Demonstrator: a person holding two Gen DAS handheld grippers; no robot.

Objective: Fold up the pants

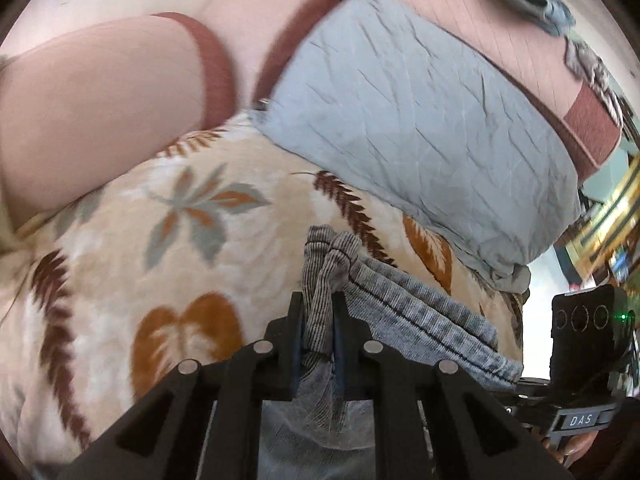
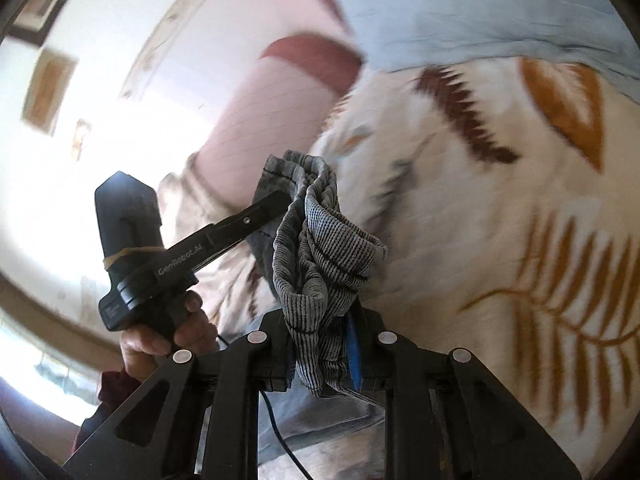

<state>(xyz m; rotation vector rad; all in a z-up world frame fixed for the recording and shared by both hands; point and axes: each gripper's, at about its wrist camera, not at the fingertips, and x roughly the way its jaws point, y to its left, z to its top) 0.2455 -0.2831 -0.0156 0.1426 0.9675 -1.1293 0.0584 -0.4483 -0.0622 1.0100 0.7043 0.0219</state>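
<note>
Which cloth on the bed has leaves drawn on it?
The cream blanket that the bed is spread with: it has brown, orange and grey leaves. The blue-grey quilted cover is plain, and the grey pants have only fine stripes.

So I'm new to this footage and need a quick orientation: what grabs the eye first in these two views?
The grey striped pants, bunched and pinched in both grippers: the left gripper in its own view, the right gripper in the other. Behind them spreads a cream blanket with bold brown and orange leaves. A blue-grey quilted pillow lies on it, upper right in the left view.
</note>
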